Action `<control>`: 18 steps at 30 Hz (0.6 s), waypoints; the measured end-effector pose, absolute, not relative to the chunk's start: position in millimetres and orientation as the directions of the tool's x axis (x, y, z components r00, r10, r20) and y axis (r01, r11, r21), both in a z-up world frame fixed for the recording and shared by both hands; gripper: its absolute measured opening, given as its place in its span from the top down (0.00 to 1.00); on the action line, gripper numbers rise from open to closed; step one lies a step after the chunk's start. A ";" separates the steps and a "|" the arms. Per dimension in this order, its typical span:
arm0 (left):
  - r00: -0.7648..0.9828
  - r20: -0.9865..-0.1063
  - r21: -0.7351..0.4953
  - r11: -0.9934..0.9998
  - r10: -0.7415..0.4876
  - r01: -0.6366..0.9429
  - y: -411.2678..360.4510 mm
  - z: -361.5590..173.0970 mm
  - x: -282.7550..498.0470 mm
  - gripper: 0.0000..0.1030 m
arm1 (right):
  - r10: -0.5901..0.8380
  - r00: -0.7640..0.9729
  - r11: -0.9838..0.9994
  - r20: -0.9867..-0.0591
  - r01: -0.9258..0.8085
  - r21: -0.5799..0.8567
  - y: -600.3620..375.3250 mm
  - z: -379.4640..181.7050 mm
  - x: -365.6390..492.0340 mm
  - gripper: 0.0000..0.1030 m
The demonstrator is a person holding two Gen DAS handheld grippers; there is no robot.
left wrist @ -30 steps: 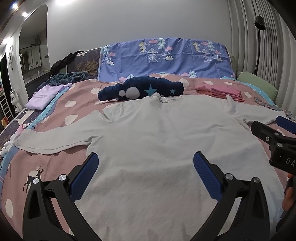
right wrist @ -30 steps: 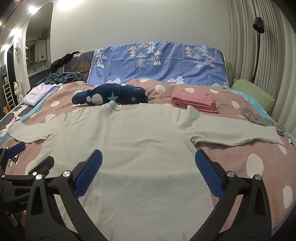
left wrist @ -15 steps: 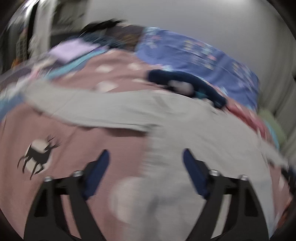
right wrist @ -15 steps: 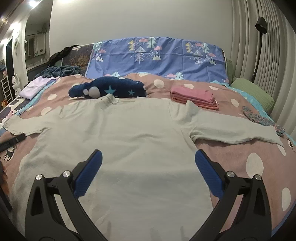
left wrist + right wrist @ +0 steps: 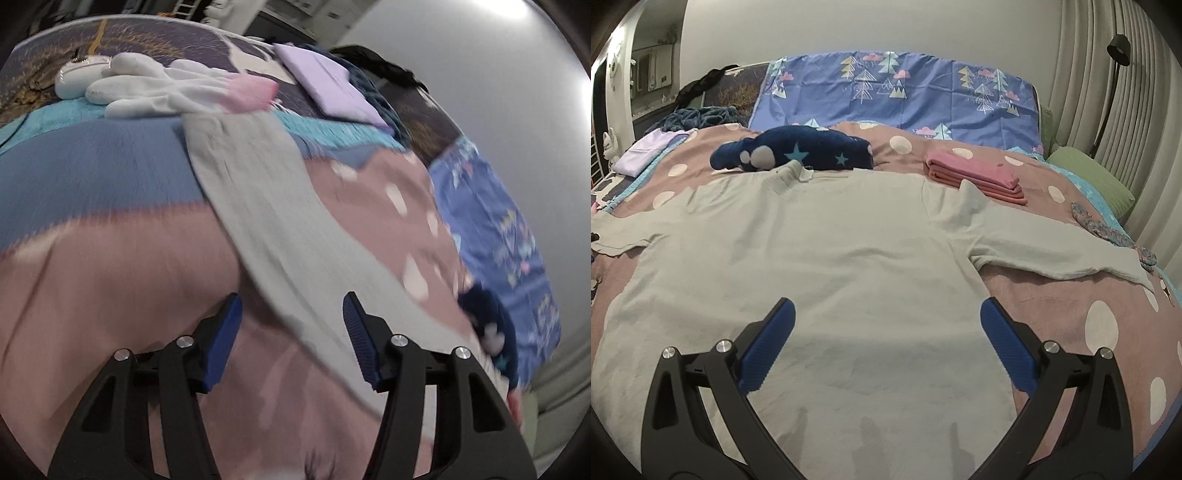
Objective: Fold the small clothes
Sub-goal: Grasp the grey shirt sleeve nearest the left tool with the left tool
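Grey shirt [image 5: 827, 258]: long-sleeved, laid flat and spread on the bed [image 5: 1052, 306]; collar toward the headboard, both sleeves extended sideways.
Left sleeve [image 5: 266, 206]: runs diagonally across the pink bedspread; view blurred.
Left gripper [image 5: 291, 328]: jaws spread, empty, positioned over the sleeve's lower edge; contact cannot be determined.
Right gripper [image 5: 886, 336]: jaws spread, empty, above the shirt's lower body.
Navy star garment [image 5: 798, 153]: just beyond the collar.
Pink folded stack [image 5: 975, 177]: near the right shoulder.
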State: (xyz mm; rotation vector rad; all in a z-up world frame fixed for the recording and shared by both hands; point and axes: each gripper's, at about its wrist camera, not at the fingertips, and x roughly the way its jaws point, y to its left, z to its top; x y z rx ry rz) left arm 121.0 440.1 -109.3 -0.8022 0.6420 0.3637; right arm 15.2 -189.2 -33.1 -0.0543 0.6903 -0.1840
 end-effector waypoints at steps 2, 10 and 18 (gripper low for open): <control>0.764 -0.640 -0.565 0.625 0.079 -0.538 451.5 -107.2 128.6 0.44 | -0.198 0.749 0.980 -0.632 0.155 -0.123 -189.2 -35.4 18.3 0.02; 0.820 -0.559 -0.532 0.706 0.122 -0.468 442.6 -62.9 149.4 0.99 | -0.207 0.732 0.978 -0.649 0.165 -0.126 -193.6 -44.7 29.2 0.02; 0.887 -0.430 -0.310 0.950 -0.171 0.033 243.2 26.3 162.9 0.99 | -0.180 0.730 0.982 -0.660 0.172 -0.077 -200.1 -48.4 37.4 0.02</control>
